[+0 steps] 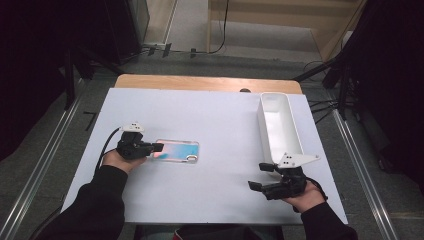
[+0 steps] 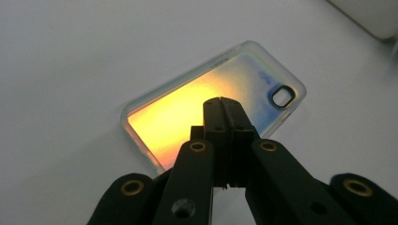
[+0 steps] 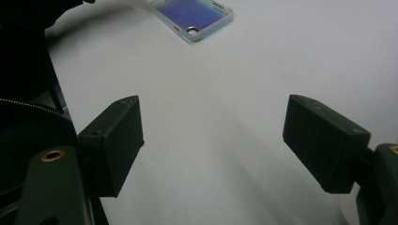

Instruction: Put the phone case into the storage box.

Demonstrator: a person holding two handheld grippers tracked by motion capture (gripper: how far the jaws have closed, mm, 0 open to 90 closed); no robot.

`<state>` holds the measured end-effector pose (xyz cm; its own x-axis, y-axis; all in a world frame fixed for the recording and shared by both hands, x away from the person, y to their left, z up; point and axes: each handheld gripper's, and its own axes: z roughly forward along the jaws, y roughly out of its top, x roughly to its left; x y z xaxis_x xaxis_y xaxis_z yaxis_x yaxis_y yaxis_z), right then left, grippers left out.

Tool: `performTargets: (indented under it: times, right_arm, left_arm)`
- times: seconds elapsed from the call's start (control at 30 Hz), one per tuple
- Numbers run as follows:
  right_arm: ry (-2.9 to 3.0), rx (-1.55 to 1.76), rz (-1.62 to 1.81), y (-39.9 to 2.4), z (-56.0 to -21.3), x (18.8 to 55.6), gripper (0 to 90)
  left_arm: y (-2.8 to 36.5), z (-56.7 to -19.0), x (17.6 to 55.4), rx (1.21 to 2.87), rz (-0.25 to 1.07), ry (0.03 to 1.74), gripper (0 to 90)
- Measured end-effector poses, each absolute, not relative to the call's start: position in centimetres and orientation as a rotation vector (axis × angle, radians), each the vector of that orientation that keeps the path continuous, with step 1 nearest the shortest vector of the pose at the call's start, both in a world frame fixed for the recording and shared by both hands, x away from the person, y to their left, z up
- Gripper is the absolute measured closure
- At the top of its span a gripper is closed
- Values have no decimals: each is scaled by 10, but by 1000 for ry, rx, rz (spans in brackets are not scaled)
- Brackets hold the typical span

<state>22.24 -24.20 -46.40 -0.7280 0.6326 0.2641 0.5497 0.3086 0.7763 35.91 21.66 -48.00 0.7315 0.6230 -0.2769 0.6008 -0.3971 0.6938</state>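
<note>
An iridescent clear phone case point(image 1: 177, 150) lies flat on the white table top point(image 1: 215, 195), left of the middle. My left gripper point(image 1: 159, 147) is at the case's left end with its jaws pressed together. In the left gripper view its closed tips point(image 2: 220, 101) sit over the case point(image 2: 173, 115), which glows yellow there, and nothing shows between the pads. My right gripper point(image 1: 260, 176) rests near the front right of the table, open. Its two pads point(image 3: 112, 143) stand wide apart over bare table. The case point(image 3: 195, 11) lies far ahead of it.
A long white empty bin point(image 1: 263, 127) stands at the right rear of the table, just beyond my right gripper; its corner point(image 2: 375, 14) shows in the left gripper view. A wooden strip point(image 1: 205, 82) edges the table's back. Dark stands and cables surround the table.
</note>
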Motion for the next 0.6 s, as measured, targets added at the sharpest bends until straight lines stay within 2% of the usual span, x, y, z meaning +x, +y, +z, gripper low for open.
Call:
performTargets:
  times: [0.6]
  right_arm:
    - [2471, 1118, 1401, -241, -464, 222, 191]
  left_arm:
    - [222, -491, 359, 2137, 17, 922, 890]
